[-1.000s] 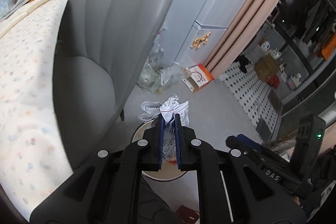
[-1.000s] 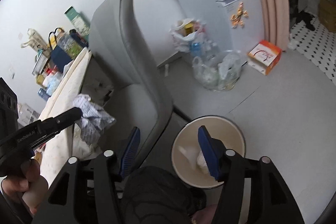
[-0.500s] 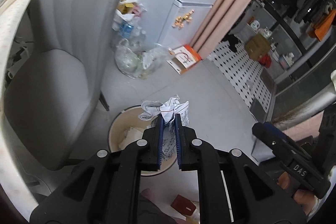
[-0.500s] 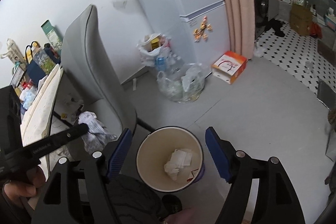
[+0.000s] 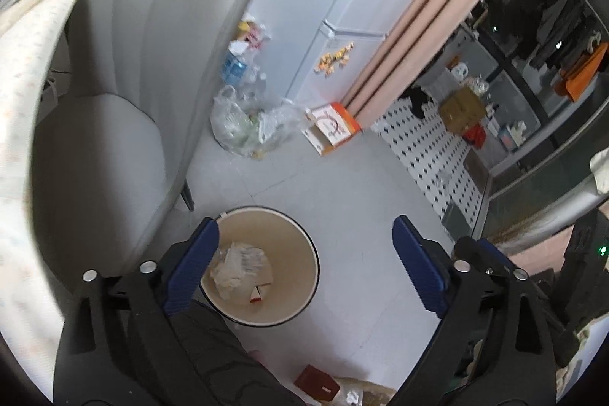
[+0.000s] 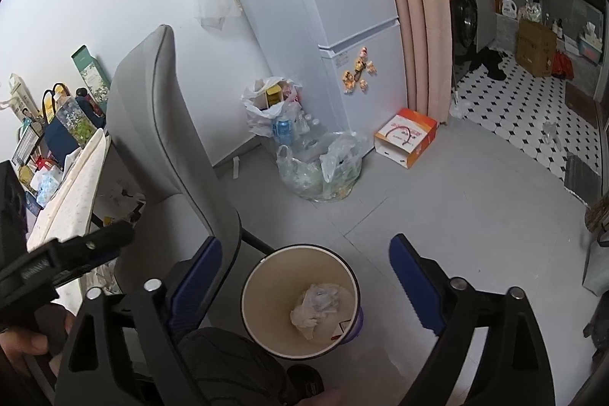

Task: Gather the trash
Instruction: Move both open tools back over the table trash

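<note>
Both my grippers stand spread wide with nothing between the pads. My left gripper [image 5: 304, 267] has just been opening, and its blue pads frame bare floor and the rim of the cream waste bin [image 5: 308, 276] below it. The crumpled paper [image 5: 238, 263] lies at the bottom of that bin, at about eight o'clock inside it, with a small red-and-white scrap [image 5: 259, 293] just beside it toward five o'clock. My right gripper [image 6: 304, 278] has likewise just been opening; the same bin [image 6: 253, 295] sits between its pads at six o'clock of that view, the white wad [image 6: 316, 307] resting inside. At nine o'clock there, my left gripper's black body [image 6: 64, 255] pokes in, a hand [image 6: 23, 349] below it. Further out, a grey chair [image 5: 125, 71] rises at ten o'clock in the left view. Clear plastic bags [image 6: 318, 170] of rubbish slump at twelve o'clock near a pale fridge [image 6: 342, 25], and an orange-and-white box [image 6: 405, 136] lies just to their right beside a pink curtain [image 6: 418, 6].
</note>
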{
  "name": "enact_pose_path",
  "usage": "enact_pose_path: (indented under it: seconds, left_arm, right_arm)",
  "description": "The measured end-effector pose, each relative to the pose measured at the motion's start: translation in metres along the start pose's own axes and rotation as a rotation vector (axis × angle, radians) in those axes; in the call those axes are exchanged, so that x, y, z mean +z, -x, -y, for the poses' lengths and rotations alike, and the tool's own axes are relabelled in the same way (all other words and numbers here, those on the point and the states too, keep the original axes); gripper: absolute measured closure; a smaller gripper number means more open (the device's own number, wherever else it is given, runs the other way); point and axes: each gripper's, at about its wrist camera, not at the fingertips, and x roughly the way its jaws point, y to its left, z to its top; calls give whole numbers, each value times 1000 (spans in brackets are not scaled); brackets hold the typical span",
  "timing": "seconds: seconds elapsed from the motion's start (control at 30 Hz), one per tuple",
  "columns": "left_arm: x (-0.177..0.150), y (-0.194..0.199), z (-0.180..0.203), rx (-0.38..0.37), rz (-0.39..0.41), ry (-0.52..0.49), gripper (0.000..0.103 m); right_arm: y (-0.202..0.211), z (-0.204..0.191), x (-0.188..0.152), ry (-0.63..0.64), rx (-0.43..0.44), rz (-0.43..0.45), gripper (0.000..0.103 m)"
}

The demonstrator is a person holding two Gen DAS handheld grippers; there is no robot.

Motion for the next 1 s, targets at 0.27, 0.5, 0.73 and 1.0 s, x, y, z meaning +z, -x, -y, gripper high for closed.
enact_pose_path:
  seconds: [0.27,0.5,0.73,1.0]
  left_arm:
    - [6,46,-13,38,112,26,7]
    - [2,86,-34,75,192,51,6]
    - [-6,123,-67,107,260,95,6]
    - [-19,167,-103,129,325,147,6]
  right_arm:
    - [16,-27,5,44,-11,34,8]
    - [29,-65,5,98,-25,54,8]
    - [39,-110,3,162,21,62,8]
    - [46,-161,-7,249,93,38,8]
